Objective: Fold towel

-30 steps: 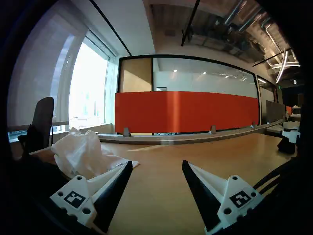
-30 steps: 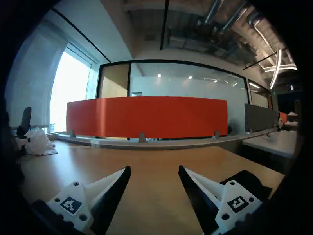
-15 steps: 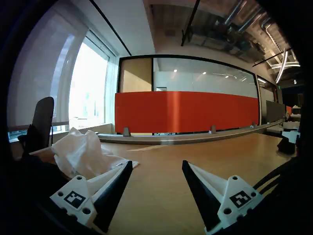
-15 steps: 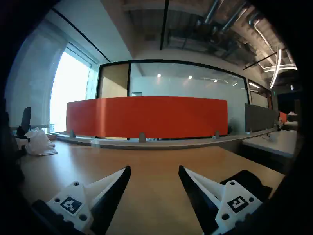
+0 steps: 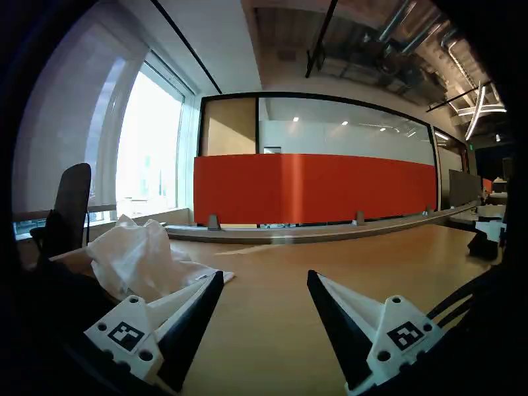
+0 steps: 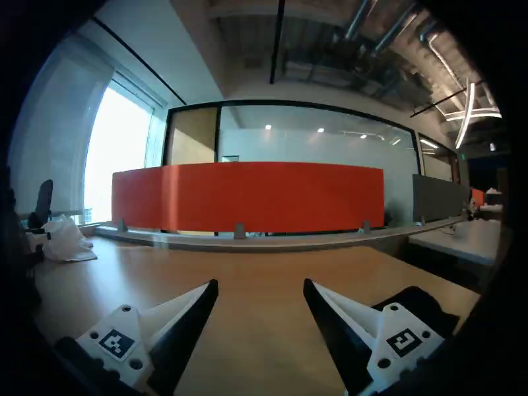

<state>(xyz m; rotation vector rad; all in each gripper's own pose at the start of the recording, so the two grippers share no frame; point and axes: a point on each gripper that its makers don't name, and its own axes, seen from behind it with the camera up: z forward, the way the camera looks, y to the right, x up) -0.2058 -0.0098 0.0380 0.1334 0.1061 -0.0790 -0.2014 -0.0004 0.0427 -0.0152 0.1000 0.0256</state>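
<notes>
A crumpled white towel [image 5: 135, 259] lies in a heap on the wooden table [image 5: 277, 264], just beyond the left finger of my left gripper [image 5: 264, 280]. That gripper is open, low over the table, with nothing between its fingers. In the right gripper view the same towel [image 6: 64, 240] is small and far off at the left edge. My right gripper [image 6: 261, 289] is open too, empty, hovering just over the table [image 6: 264, 270] well to the right of the towel.
An orange divider panel [image 5: 310, 188] runs along the table's far edge. A dark office chair [image 5: 63, 218] stands behind the towel by the bright window. A neighbouring desk [image 6: 465, 241] lies to the right, with a dark object [image 5: 485, 241] at the table's right edge.
Almost nothing has changed. The right gripper's view has shifted very slightly, its fingers sitting a touch lower in frame; the left gripper and the towel are still.
</notes>
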